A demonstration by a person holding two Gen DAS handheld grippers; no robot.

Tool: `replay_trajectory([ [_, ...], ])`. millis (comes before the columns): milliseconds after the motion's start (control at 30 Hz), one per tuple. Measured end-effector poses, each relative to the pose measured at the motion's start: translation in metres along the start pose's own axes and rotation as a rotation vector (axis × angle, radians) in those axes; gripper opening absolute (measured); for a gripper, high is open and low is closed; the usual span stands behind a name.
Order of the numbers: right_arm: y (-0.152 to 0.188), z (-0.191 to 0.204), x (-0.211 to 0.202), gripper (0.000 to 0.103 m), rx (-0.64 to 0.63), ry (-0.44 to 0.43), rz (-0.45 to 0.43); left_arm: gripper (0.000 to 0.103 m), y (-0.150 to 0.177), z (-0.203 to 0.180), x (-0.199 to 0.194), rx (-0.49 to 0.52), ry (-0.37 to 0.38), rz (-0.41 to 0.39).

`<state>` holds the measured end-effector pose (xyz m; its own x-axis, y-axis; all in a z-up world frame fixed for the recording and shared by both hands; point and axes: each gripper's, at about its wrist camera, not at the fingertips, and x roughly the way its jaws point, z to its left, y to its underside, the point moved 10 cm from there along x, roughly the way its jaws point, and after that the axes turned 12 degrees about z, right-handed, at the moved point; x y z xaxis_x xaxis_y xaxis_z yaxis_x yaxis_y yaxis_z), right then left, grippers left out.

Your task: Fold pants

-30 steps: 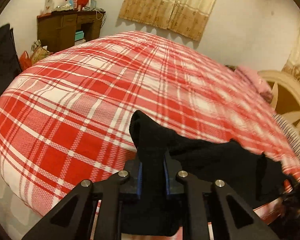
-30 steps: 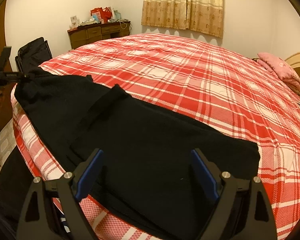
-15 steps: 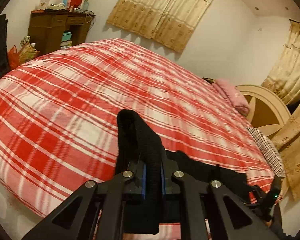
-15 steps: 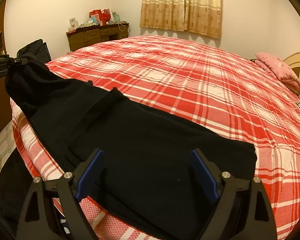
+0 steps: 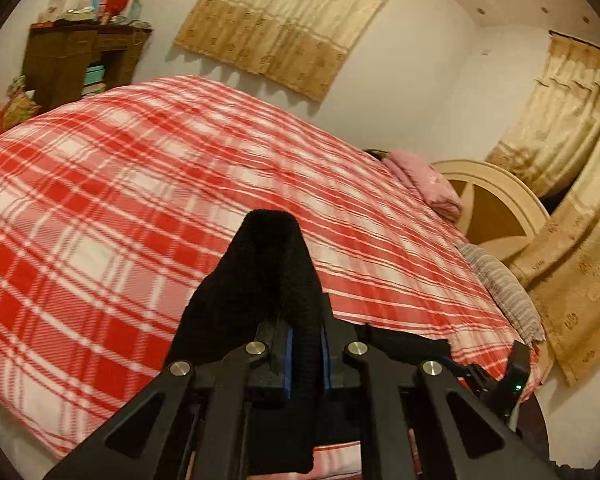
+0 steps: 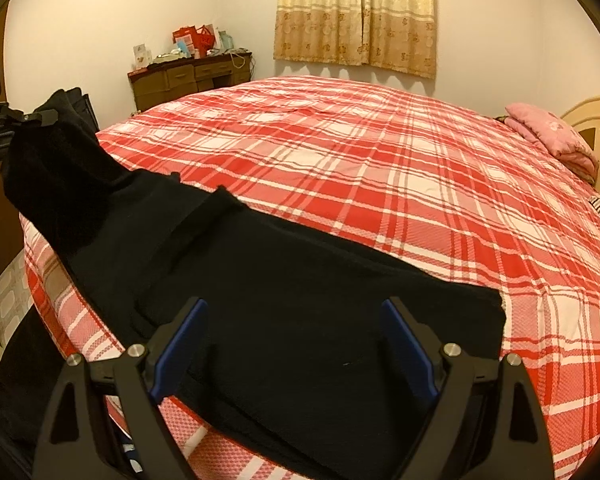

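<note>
Black pants (image 6: 284, 280) lie along the near edge of a bed with a red and white plaid cover (image 6: 379, 168). My left gripper (image 5: 305, 348) is shut on one end of the pants (image 5: 268, 272) and holds it lifted above the bed; that raised end and the gripper show at far left in the right wrist view (image 6: 40, 148). My right gripper (image 6: 296, 344) is open, its blue-padded fingers (image 6: 180, 332) spread just above the other end of the pants, which lies flat.
A pink pillow (image 6: 551, 136) and a cream headboard (image 5: 495, 208) are at the bed's right end. A brown dresser (image 6: 188, 80) with clutter stands against the far wall. Beige curtains (image 6: 355, 16) hang behind the bed. A dark chair stands at left.
My left gripper has lifted its end of the pants higher and swung toward the right, raising the cloth off the bed. My right gripper has stayed open over the flat end.
</note>
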<state>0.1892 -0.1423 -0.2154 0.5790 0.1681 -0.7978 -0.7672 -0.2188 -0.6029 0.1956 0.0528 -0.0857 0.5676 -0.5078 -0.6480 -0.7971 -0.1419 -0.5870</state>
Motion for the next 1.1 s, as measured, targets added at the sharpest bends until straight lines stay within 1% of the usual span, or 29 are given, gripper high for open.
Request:
replay_trajectory([
  [133,-0.003,-0.005,-0.001,0.091,0.020,-0.001,-0.008,0.010,0.000,-0.027,0.012,0.031,0.035,0.012],
  [233,-0.004,-0.011,-0.005,0.091,0.048,-0.002,-0.016,0.010,0.002,-0.042,0.020,0.049,0.044,0.030],
  [567,-0.013,-0.060,-0.032,0.091,0.196,0.000,-0.071,0.010,0.007,-0.098,0.044,0.111,0.070,0.076],
  [767,-0.011,-0.079,-0.035,0.091,0.222,0.019,-0.080,0.010,0.009,-0.134,0.059,0.163,0.084,0.100],
  [900,-0.011,-0.095,-0.038,0.091,0.270,0.016,-0.088,0.010,0.021,-0.147,0.082,0.181,0.084,0.143],
  [1000,-0.011,-0.109,-0.040,0.091,0.330,-0.003,-0.094,0.010,0.035,-0.153,0.108,0.202,0.061,0.180],
  [1100,-0.009,-0.119,-0.037,0.091,0.376,-0.027,-0.083,0.010,0.047,-0.156,0.134,0.198,0.054,0.220],
])
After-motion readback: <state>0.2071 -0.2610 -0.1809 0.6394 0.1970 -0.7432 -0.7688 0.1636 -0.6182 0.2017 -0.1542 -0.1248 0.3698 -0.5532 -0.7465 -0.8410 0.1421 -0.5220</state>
